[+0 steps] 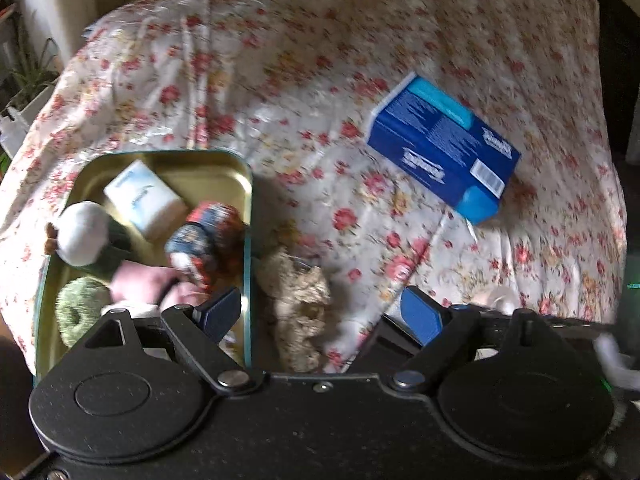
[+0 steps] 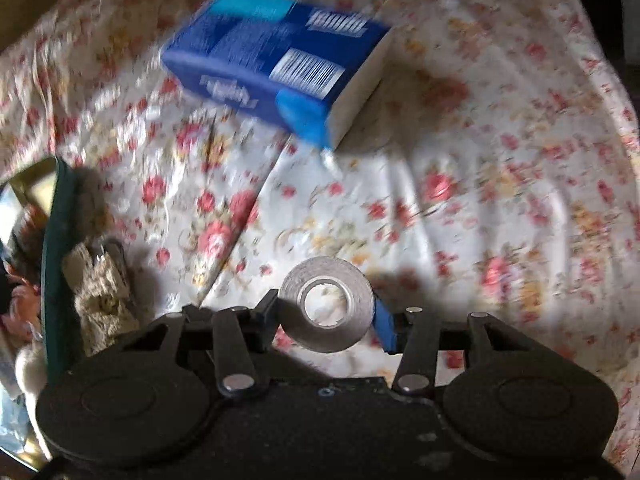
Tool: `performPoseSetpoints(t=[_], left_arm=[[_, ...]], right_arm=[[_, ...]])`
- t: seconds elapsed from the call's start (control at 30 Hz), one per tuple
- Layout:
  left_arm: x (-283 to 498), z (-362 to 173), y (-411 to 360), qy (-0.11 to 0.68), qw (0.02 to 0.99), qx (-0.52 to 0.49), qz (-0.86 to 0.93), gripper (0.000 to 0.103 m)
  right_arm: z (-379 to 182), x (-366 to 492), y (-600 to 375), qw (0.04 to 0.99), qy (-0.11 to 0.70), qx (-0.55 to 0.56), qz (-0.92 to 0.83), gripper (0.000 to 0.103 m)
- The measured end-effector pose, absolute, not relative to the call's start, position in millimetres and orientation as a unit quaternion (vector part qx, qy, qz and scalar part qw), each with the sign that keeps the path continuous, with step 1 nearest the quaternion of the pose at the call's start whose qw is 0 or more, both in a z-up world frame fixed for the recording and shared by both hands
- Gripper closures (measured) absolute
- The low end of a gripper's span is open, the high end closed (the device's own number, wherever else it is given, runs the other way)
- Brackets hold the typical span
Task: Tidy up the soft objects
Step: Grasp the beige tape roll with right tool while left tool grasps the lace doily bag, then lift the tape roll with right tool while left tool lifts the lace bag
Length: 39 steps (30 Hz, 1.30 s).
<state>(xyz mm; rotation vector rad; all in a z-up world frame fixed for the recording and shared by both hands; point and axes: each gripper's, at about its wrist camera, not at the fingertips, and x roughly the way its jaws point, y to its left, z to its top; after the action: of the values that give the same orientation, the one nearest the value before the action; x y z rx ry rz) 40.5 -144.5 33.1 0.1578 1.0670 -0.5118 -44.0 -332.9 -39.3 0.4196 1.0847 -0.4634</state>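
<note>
While your right gripper (image 2: 326,314) pinches the stiff tape roll (image 2: 327,305), your left gripper (image 1: 320,312) hangs open-jawed. Take the limp beige knit (image 1: 298,300) beside the tin (image 1: 224,160) by its bunched middle.

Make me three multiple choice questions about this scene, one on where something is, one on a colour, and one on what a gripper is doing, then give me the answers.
1. Where does the beige fuzzy item lie?
A. inside the tin tray
B. on the floral cloth beside the tray's outer wall
C. on top of the tissue pack

2. What colour is most of the tissue pack?
A. blue
B. red
C. green

3. What is the right gripper doing?
A. open and empty
B. shut on a roll of tape
C. shut on the tissue pack

Answers:
1 B: it rests on the floral cloth just outside the tin tray.
2 A: its wrapper is dark blue with lighter blue panels.
3 B: the grey roll of tape sits clamped between its fingers, while the left gripper is open and empty.
</note>
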Motion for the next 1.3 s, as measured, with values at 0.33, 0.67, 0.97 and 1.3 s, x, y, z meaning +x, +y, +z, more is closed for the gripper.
performPoseSetpoints(t=[0.33,0.67,0.97,1.3], left_arm=[[43.2,-20.8,-169.6,0.576,0.793,0.078,-0.182,0.02],[71.6,-48.9,-172.7,0.593,0.795,0.061,-0.115,0.018],[75.7,-67.8,-195.8,0.599,0.784,0.107,-0.127,0.029],[74.3,-49.9,-219.6,0.567,0.796,0.097,-0.186,0.055]], right_arm=[[-19.5,-100.1,-370.7,0.846,0.409,0.242,-0.241,0.055],[-27.0,-92.3,-378.3,0.855,0.39,0.276,-0.202,0.055],[-19.7,-96.4,-388.9,0.865,0.357,0.29,-0.198,0.055],[-18.2,-105.0,-400.9,0.862,0.346,0.307,-0.208,0.055]])
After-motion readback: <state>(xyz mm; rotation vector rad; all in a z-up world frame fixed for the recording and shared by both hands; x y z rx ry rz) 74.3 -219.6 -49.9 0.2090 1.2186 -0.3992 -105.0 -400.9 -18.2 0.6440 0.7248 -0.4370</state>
